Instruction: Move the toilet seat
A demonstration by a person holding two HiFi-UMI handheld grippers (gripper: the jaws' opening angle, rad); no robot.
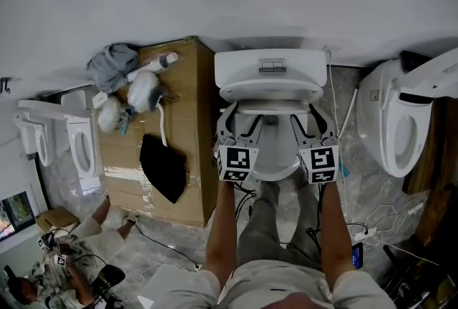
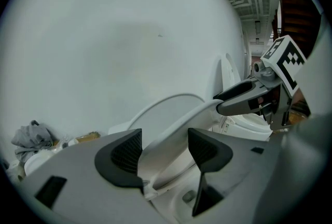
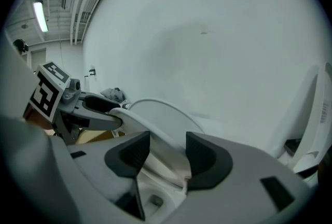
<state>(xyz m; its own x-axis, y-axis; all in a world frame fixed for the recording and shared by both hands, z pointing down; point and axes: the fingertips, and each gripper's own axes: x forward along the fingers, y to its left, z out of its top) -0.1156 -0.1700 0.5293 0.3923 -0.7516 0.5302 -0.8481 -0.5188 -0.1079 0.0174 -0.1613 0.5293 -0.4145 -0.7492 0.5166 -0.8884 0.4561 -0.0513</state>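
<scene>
A white toilet (image 1: 275,161) stands against the wall in the head view, its lid (image 1: 270,86) upright against the tank. The white toilet seat (image 1: 272,106) is lifted off the bowl at a slant. My left gripper (image 1: 230,120) is shut on the seat's left side and my right gripper (image 1: 315,120) on its right side. The left gripper view has the seat (image 2: 174,129) running between my left gripper's (image 2: 165,148) dark pads, with the other gripper's finger on its far end. In the right gripper view, the seat (image 3: 150,140) fills the gap of my right gripper (image 3: 167,153).
A cardboard box (image 1: 182,86) with cloths, a bottle and a black bag stands left of the toilet. Another toilet (image 1: 397,125) is at the right, and spare toilet seats (image 1: 79,146) lie far left. A person (image 1: 64,275) sits at the lower left. Cables (image 1: 361,232) lie on the floor.
</scene>
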